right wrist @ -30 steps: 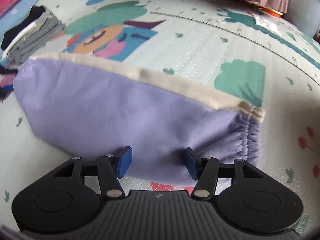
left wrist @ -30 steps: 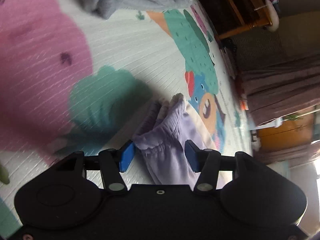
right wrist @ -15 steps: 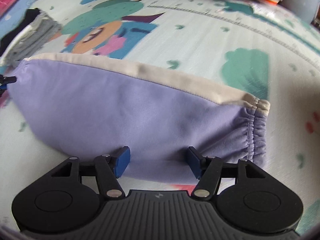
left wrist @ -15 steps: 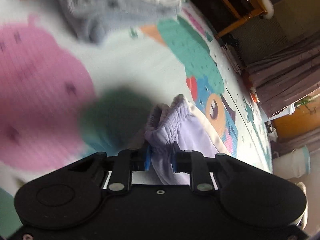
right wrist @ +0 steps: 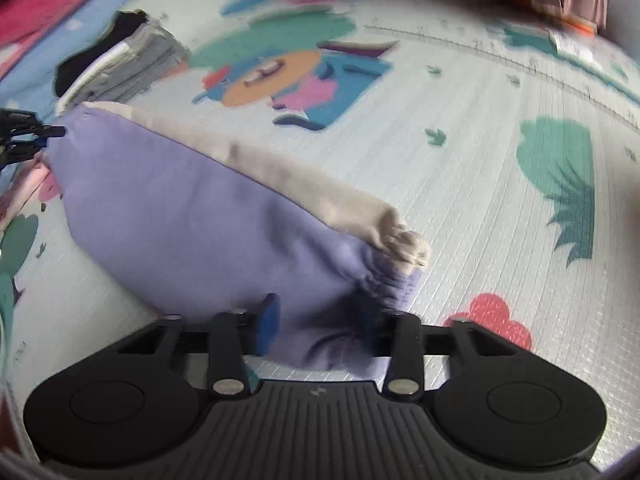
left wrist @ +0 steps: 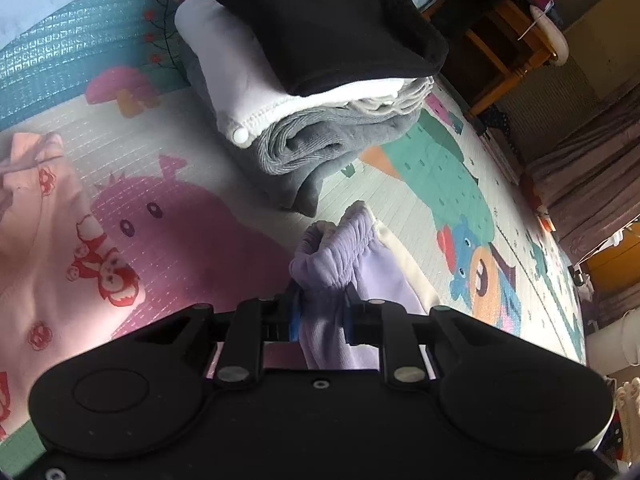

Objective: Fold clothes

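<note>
Lilac garment (right wrist: pixel 192 216), cream band (right wrist: pixel 304 184) along its far edge, gathered elastic hems at both ends; lies stretched across the cartoon-printed play mat (right wrist: pixel 480 128) on the floor, one end at each gripper. Left tongs (left wrist: pixel 320 312): pressed together on the bunched elastic end of the garment (left wrist: pixel 332 256), cloth puckered above the blue pads and running off to the right over the mat (left wrist: pixel 168 240). Right tongs (right wrist: pixel 320 320): jaws closing with the other gathered end between them; left blue pad (right wrist: pixel 267 322) plainly against the fabric, the right one buried under folds, and the frame is blurred, so a firm pinch appears likely but is not certain. The left tongs (right wrist: pixel 28 136) also show at the far left edge of the right wrist view. Beyond the garment: stack of folded clothes (left wrist: pixel 312 92), black piece on top, white and grey beneath, resting on the mat. Left of that: pale pink garment with red prints (left wrist: pixel 44 248), loose on the mat. Background: wooden furniture (left wrist: pixel 504 60) and drapery (left wrist: pixel 592 168) past the mat's edge.
</note>
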Available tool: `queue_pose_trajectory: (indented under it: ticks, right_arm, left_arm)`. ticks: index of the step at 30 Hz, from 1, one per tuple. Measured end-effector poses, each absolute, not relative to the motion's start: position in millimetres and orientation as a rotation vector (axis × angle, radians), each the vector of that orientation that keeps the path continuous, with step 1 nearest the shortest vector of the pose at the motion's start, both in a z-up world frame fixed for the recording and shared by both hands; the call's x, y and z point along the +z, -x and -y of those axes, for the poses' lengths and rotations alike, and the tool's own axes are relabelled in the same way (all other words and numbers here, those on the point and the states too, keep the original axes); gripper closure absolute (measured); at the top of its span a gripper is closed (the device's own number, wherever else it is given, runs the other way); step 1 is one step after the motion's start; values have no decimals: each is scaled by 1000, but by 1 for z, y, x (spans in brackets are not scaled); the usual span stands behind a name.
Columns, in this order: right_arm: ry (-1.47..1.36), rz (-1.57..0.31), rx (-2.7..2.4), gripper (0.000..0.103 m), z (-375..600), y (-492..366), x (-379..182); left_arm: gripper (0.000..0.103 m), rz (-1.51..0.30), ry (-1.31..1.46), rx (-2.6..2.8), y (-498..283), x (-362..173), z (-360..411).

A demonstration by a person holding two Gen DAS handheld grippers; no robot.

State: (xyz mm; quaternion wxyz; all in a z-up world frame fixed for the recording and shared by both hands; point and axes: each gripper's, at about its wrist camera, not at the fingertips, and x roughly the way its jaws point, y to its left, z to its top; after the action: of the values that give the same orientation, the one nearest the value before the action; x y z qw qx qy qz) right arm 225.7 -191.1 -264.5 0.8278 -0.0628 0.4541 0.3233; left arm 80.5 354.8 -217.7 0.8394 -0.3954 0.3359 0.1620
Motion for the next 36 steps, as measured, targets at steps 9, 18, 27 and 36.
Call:
queue_pose_trajectory:
  ticks: [9, 18, 27, 36]
  right_arm:
    - [-102, -961, 643, 56, 194, -250, -271]
    - [-652, -1025, 618, 51, 240, -269, -277]
    - [-949, -979, 541, 47, 301, -245, -283]
    - [-981, -966, 492, 47, 341, -224, -289]
  left_arm:
    - [85, -622, 630, 197, -93, -152, -306]
    - [85, -554, 292, -62, -127, -87, -173]
    - [86, -574, 100, -287, -169, -108, -53]
    - [86, -626, -131, -420, -174, -159, 48]
